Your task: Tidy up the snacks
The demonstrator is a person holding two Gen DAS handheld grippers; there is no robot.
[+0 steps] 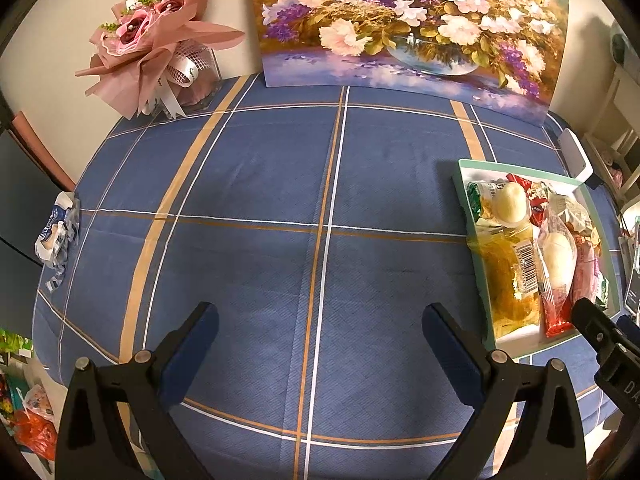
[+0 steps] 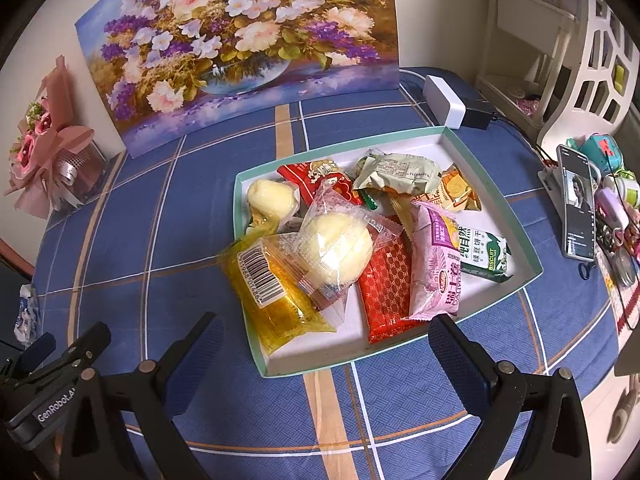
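Observation:
A shallow white tray with a mint-green rim point(image 2: 532, 270) point(image 1: 464, 166) sits on the blue checked tablecloth, filled with several wrapped snacks. Among them are a yellow packet with a barcode point(image 2: 276, 300) point(image 1: 512, 280), a clear-wrapped pale bun point(image 2: 336, 252) point(image 1: 558, 256), a red packet point(image 2: 386, 292), a pink packet point(image 2: 436, 264) and a green biscuit pack point(image 2: 486, 256). My right gripper point(image 2: 324, 336) is open, fingers straddling the tray's near edge, holding nothing. My left gripper point(image 1: 320, 320) is open over bare cloth, left of the tray.
A flower painting point(image 2: 240, 48) point(image 1: 408, 24) leans on the back wall, with a pink bouquet point(image 1: 156, 48) point(image 2: 48, 148) to its left. A white box point(image 2: 444, 100) lies behind the tray. A phone on a stand point(image 2: 578, 204) and clutter stand right. A crumpled wrapper point(image 1: 58, 228) lies at the left edge.

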